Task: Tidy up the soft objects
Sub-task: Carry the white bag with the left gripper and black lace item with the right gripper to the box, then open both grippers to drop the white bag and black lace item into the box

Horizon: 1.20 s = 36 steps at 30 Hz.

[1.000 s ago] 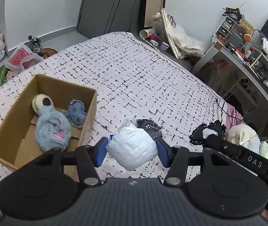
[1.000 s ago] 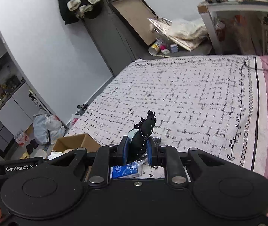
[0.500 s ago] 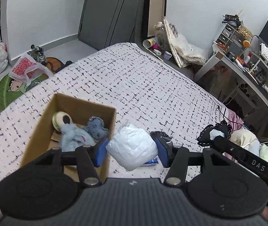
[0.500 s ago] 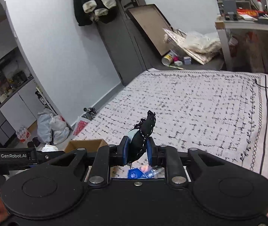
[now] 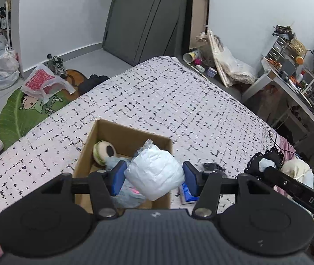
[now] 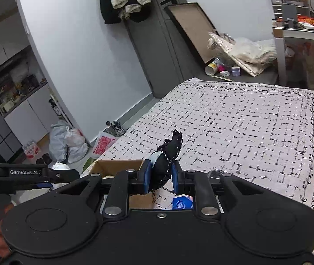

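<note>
Task partly done, by the look of it. The cardboard box (image 5: 104, 145) sits on the bed (image 5: 161, 101) and already holds soft things: a round cream ball with a dark spot (image 5: 103, 152) against the far left corner, and a grey-blue furry toy (image 5: 128, 195) with a bit of pink showing, mostly hidden behind the left gripper (image 5: 153, 177). That gripper pinches a white bundle (image 5: 156, 175) between its blue pads, hanging over the box's right half, near the right wall; it looks ready to be let go there. The bundle is crinkled, papery-looking plastic wrap over something padded, roughly egg-shaped, with a clear twist at the top. The right gripper (image 6: 161, 176) is squeezed narrow on a black cloth piece (image 6: 169, 154) with a ragged lacy edge and a pale blue patch, limp and thin, standing up between the pads; it is held off to the right of the box, above the bed, not yet over it. Left to do: drop both held items, then likely the blue-and-white packet (image 5: 186, 193) lying flat on the bed just beside the box's right wall, and a dark crumpled thing (image 5: 212, 166) near it, too small to identify. The box is plain corrugated board, open-topped, with straight walls. The bedcover is white weave with a broken black grid.
</note>
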{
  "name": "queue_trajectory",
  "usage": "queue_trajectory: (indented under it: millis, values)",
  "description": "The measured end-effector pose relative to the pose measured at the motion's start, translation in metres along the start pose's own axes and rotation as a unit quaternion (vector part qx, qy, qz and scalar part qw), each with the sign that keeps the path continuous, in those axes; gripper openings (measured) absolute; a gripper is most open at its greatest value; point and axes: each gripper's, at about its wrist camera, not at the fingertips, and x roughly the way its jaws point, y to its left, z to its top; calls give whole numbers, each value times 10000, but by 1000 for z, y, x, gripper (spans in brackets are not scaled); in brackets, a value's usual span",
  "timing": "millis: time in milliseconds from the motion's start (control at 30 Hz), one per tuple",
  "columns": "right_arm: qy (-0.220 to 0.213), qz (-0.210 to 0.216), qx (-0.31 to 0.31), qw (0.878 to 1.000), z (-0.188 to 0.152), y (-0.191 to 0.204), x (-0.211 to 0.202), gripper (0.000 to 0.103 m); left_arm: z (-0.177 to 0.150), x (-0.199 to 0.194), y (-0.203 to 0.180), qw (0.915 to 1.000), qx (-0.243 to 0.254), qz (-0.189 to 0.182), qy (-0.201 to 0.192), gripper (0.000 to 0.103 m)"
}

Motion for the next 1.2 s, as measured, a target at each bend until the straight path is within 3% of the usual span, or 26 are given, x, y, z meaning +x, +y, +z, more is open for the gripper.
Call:
queue_trajectory:
  millis: [433,667,900,1067,1200]
  values:
    - [175,25,-215,9996,-6,34,30,20,0,26,49,9990,-342,23,276,55]
    - [479,64,-397,9980,-12,52,47,20,-2,46,67,9976,-460,29,519,55]
    - [807,154,-555,9951,-20,70,59,20,-2,60,78,9962,-476,12,727,64]
    - [1020,214,-674,9923,-27,80,62,20,-1,61,85,9959,-539,3,728,65]
    - [1124,313,-691,9908,-30,87,62,27,-2,61,89,9957,-565,51,733,65]
